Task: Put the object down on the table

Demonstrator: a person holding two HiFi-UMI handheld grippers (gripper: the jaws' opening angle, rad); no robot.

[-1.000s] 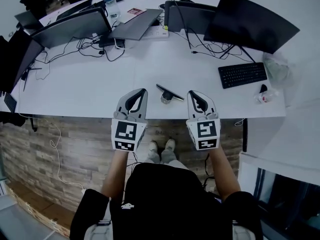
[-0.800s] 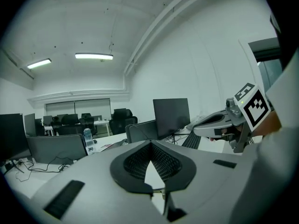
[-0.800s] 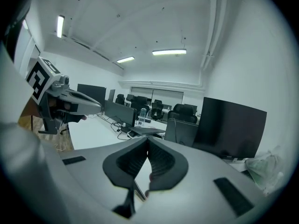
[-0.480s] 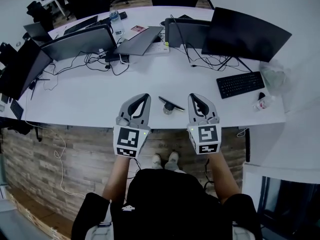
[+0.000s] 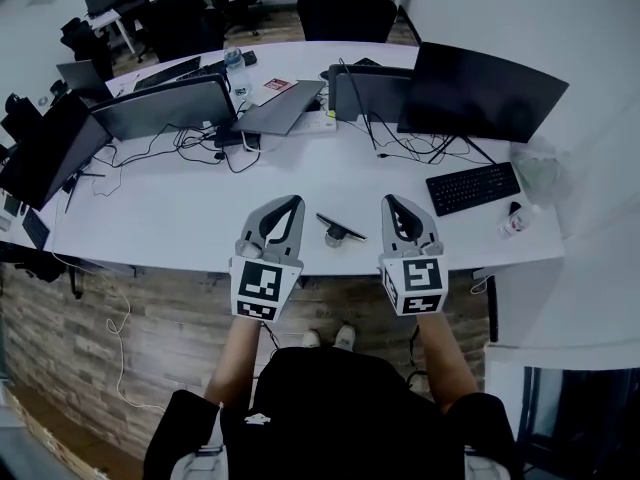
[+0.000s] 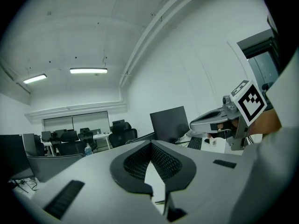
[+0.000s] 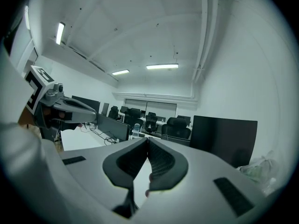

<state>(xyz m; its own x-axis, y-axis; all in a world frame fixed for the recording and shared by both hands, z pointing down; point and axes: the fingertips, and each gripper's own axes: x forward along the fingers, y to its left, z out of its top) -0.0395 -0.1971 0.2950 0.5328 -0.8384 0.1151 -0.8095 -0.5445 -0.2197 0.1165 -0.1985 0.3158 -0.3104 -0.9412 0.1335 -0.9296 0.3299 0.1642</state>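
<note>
In the lower middle of the frame, the left gripper (image 5: 290, 202) and right gripper (image 5: 391, 201) hang over the near edge of the white table (image 5: 180, 218). A small dark object (image 5: 338, 230) lies on the table between them. A keyboard (image 5: 472, 188) sits at the right, below a dark monitor (image 5: 485, 93).

The object (image 5: 338, 230) lies on the surface (image 5: 200, 208) near its front edge, between the left tool (image 5: 288, 202) and the right tool (image 5: 392, 201), apart from both. To the right lies a keyboard (image 5: 472, 187), with a monitor (image 5: 485, 93) behind it. A laptop (image 5: 280, 106) and a bottle (image 5: 235, 66) stand further back on the left.
</note>
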